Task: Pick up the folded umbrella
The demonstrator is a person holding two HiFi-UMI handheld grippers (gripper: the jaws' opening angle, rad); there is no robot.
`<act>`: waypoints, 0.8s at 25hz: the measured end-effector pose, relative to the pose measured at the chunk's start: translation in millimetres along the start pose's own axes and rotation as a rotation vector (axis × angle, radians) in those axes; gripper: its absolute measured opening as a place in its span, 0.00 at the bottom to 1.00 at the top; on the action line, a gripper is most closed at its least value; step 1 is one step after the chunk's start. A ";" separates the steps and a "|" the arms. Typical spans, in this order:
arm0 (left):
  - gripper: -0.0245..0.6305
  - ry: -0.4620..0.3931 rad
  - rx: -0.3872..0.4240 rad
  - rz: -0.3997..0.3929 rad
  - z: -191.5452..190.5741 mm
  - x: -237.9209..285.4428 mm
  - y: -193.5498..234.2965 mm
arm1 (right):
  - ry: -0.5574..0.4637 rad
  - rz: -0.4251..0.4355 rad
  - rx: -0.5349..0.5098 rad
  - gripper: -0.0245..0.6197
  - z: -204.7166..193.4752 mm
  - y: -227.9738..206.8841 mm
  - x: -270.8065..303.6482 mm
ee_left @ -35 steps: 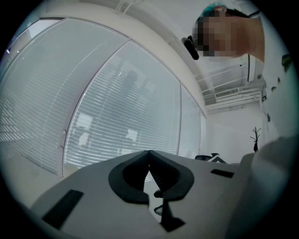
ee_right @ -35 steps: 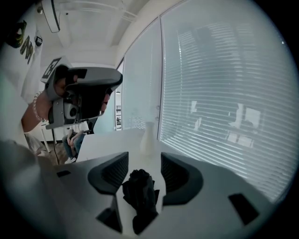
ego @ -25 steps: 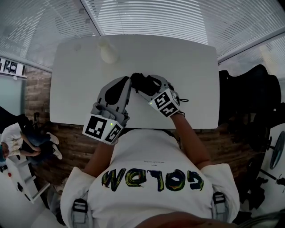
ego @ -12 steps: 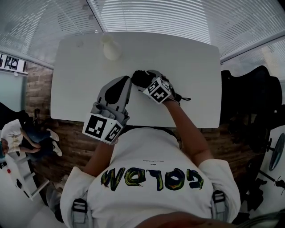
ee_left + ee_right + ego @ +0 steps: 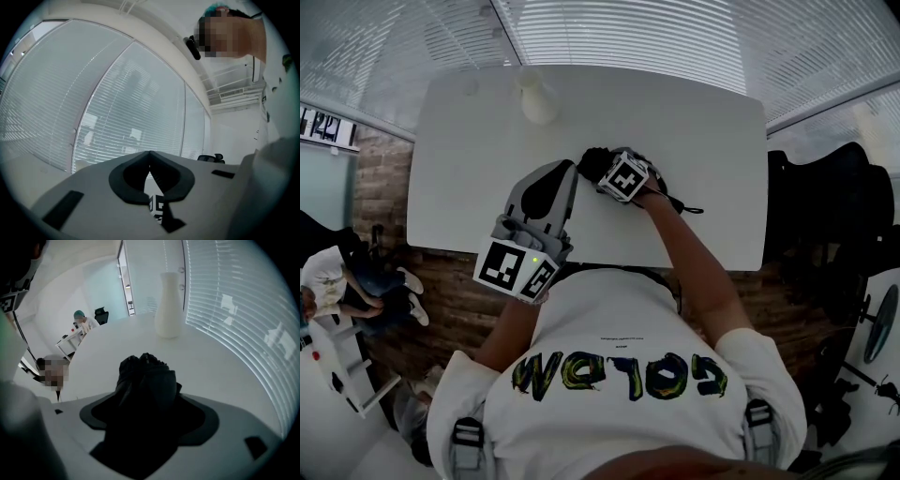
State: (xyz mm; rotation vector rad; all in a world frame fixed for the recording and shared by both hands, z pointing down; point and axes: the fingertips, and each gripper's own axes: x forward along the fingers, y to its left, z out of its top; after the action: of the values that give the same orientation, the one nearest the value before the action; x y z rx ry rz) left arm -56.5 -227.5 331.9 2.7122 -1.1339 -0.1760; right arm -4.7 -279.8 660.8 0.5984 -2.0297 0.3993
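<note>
The white table [image 5: 703, 141] fills the space in front of me, with slatted blinds [image 5: 619, 37] running along its far edge. My left gripper [image 5: 566, 171] lies near the table's front edge, pointing level toward the blinds. Its fingers are closed tip to tip, and in the left gripper view [image 5: 149, 154] there is nothing between them. My right gripper [image 5: 609, 172] is tilted steeply down just beside the left one, at the middle of the table. Its fingers have just been opening and now stand wide, one on each side of the folded umbrella [image 5: 592, 164]. In the right gripper view [image 5: 150, 413] the black, bunched fabric of the umbrella [image 5: 147, 380] fills the gap between them, and it lies on the tabletop. A white vase [image 5: 536, 98] stands upright well beyond it, near the far left corner [image 5: 168, 305]. A thin black cord [image 5: 686, 208] trails off across the table to the right of my right hand.
</note>
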 end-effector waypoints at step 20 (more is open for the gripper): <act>0.05 -0.011 -0.005 0.012 2.2 -8.3 0.7 | 0.002 -0.036 -0.058 0.45 -1.2 5.2 -2.3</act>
State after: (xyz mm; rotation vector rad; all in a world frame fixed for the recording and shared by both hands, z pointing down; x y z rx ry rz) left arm -63.2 -222.3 330.2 2.7022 -1.1510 -0.1917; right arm -5.7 -274.3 659.2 0.5985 -2.0184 0.3187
